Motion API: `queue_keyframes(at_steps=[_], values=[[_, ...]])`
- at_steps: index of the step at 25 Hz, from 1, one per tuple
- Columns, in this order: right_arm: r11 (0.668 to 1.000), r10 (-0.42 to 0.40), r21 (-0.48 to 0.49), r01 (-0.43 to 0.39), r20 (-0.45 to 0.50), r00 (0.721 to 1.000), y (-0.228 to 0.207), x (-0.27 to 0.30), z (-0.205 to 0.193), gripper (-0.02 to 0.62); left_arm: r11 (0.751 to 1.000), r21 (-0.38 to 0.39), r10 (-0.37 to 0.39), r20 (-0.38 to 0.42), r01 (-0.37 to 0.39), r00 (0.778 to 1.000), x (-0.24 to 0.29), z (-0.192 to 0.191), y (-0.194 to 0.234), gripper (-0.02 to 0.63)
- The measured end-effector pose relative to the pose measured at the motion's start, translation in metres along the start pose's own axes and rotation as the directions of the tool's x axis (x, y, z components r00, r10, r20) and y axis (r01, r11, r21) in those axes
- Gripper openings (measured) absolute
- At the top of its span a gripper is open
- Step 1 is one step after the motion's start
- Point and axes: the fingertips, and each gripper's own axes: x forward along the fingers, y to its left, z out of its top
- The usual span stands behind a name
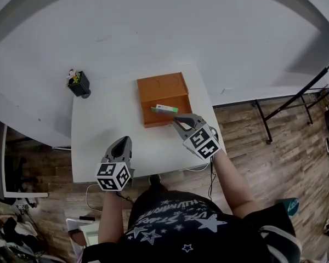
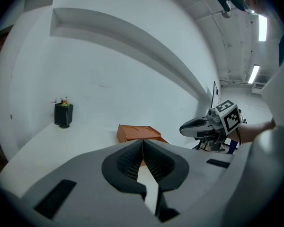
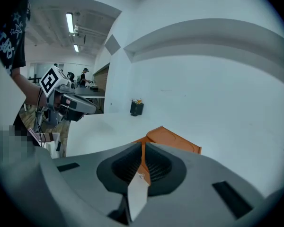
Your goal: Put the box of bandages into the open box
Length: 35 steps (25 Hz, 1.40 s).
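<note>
An orange open box lies on the white table, its lid folded back toward the wall. A small green and white box of bandages rests inside it near the front wall. My right gripper hovers just in front of the orange box, shut with nothing between its jaws. My left gripper is over the table's front left part, apart from the box, and is shut and empty too. The orange box shows ahead in the left gripper view, and as the orange box in the right gripper view.
A black pen holder stands at the table's far left corner by the white wall. The table's right edge drops to a wooden floor, where black stand legs spread out. Cables hang below the front edge.
</note>
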Motion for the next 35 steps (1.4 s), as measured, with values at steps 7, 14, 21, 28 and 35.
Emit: queue_keyframes(at_steps=[7, 14, 21, 28, 35], values=[[0.999, -0.024, 0.045, 0.023, 0.027, 0.999, 0.020, -0.029, -0.014, 0.052, 1.000, 0.001, 0.002, 0.011, -0.002, 1.000, -0.022, -0.012, -0.025, 0.020], [0.994, -0.092, 0.067, 0.087, 0.069, 0.993, 0.035, -0.070, -0.029, 0.048, 1.000, 0.005, -0.006, 0.010, 0.006, 1.000, -0.048, -0.033, -0.060, 0.020], [0.991, -0.105, 0.090, 0.100, 0.061, 0.993, 0.058, -0.110, -0.053, 0.048, 1.000, 0.005, -0.019, -0.008, 0.019, 1.000, -0.077, -0.055, -0.093, 0.020], [0.984, -0.113, 0.143, 0.103, 0.063, 0.992, 0.084, -0.146, -0.072, 0.048, 1.000, 0.006, -0.010, 0.004, 0.010, 1.000, -0.108, -0.071, -0.118, 0.020], [0.981, -0.091, 0.179, 0.080, 0.057, 0.994, 0.113, -0.166, -0.088, 0.048, 1.000, -0.007, -0.003, -0.013, 0.003, 1.000, -0.139, -0.097, -0.134, 0.020]])
